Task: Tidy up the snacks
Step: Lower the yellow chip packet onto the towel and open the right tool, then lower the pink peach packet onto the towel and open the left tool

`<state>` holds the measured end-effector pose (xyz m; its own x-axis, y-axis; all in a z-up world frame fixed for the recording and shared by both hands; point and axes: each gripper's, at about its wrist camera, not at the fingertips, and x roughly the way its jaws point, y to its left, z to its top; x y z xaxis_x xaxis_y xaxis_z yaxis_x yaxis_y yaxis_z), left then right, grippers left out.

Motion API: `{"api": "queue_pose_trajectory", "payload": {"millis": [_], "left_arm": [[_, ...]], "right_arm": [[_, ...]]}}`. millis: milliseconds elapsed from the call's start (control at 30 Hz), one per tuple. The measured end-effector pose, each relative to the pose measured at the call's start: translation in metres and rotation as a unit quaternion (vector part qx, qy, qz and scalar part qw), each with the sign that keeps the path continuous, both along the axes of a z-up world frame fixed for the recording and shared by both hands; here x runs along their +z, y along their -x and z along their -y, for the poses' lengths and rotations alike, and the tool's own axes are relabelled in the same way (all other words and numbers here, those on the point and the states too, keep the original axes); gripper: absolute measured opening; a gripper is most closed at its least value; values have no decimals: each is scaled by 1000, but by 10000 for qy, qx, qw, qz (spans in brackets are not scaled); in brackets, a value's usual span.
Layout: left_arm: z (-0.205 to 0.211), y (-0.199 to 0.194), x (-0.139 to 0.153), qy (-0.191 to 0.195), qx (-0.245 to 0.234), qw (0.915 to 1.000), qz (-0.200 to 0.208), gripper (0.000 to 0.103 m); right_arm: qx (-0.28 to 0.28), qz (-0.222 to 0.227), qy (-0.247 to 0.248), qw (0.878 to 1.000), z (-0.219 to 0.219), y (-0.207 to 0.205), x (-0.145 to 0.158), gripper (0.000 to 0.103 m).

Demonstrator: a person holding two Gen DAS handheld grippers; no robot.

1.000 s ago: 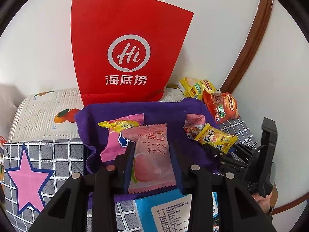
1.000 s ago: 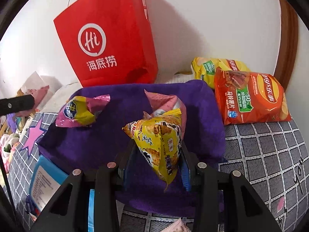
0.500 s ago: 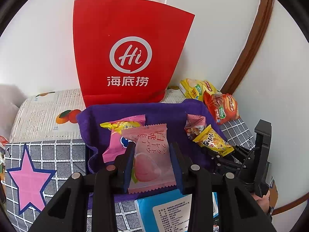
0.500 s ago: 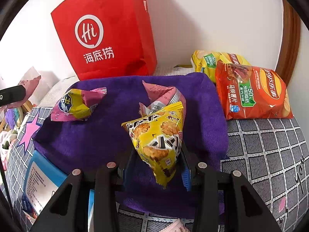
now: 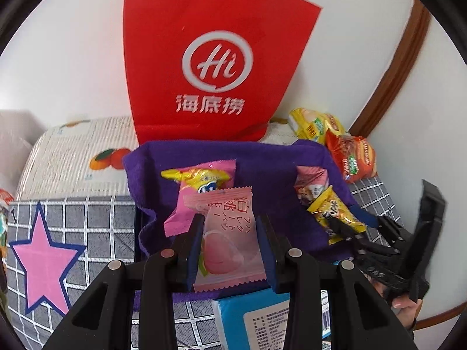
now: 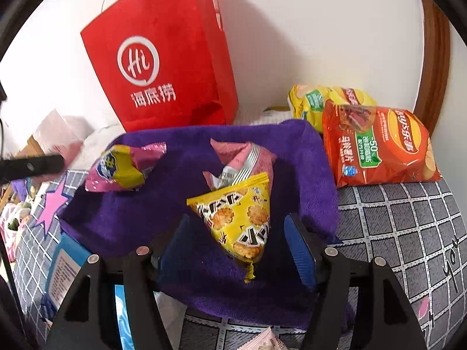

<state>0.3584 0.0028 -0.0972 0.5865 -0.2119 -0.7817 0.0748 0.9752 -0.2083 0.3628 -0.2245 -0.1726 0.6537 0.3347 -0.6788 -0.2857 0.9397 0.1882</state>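
standing behind purple cloth (image 5: 262, 157), red bag (image 5: 210, 58) reads "hi".

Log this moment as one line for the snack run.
left tongs: shut on pink peach snack packet | right tongs: opening, yellow triangular cracker packet between them | under both: purple towel

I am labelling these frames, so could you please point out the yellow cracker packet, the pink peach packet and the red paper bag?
yellow cracker packet (image 6: 238, 221): right wrist view, printed front.
pink peach packet (image 5: 226, 233): left wrist view, middle, between the pads.
red paper bag (image 5: 210, 58): left wrist view, white logo.
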Motion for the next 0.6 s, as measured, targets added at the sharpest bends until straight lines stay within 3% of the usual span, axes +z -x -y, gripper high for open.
{"api": "queue_pose_trajectory", "payload": {"millis": [200, 600], "left_arm": [[-4, -7, -17, 58, 122, 9995, -297, 34], [-5, -16, -38, -72, 314, 9973, -665, 34]], "right_arm": [[-141, 221, -196, 9995, 10, 5, 12, 68], [-350, 161, -280, 9989, 19, 1, 12, 68]]}}
